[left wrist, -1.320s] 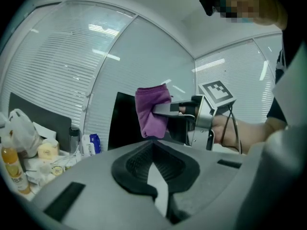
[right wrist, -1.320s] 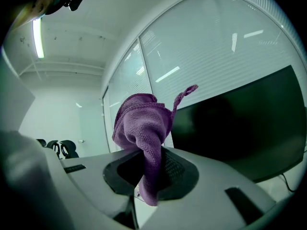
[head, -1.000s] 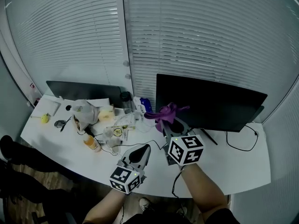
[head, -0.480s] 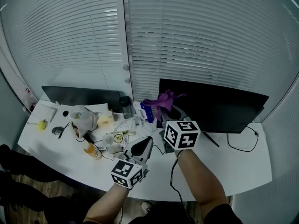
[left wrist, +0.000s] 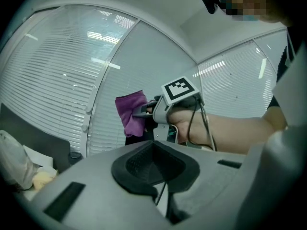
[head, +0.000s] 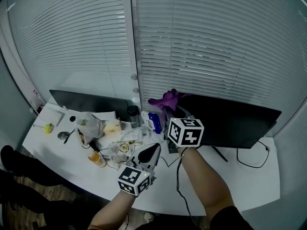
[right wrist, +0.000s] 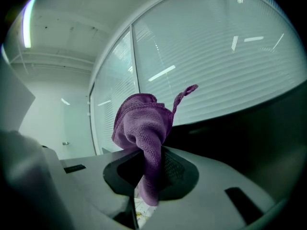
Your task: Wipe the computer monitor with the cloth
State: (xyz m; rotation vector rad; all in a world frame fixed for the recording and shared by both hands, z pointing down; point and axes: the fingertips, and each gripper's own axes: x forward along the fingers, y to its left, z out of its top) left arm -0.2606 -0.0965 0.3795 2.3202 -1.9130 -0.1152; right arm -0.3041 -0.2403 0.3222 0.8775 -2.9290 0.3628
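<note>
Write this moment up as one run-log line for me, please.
right gripper: shut on purple cloth, at monitor upper-left corner, contact unclear | left gripper: shut, empty, low over desk

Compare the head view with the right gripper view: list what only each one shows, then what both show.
Only the head view shows the white desk, its clutter, including an orange bottle, a second screen at the left, and the left gripper. Only the right gripper view shows close up that the right gripper has its jaws closed on the purple cloth, plus a ceiling light. Both show the cloth, the black monitor and the window blinds.
</note>
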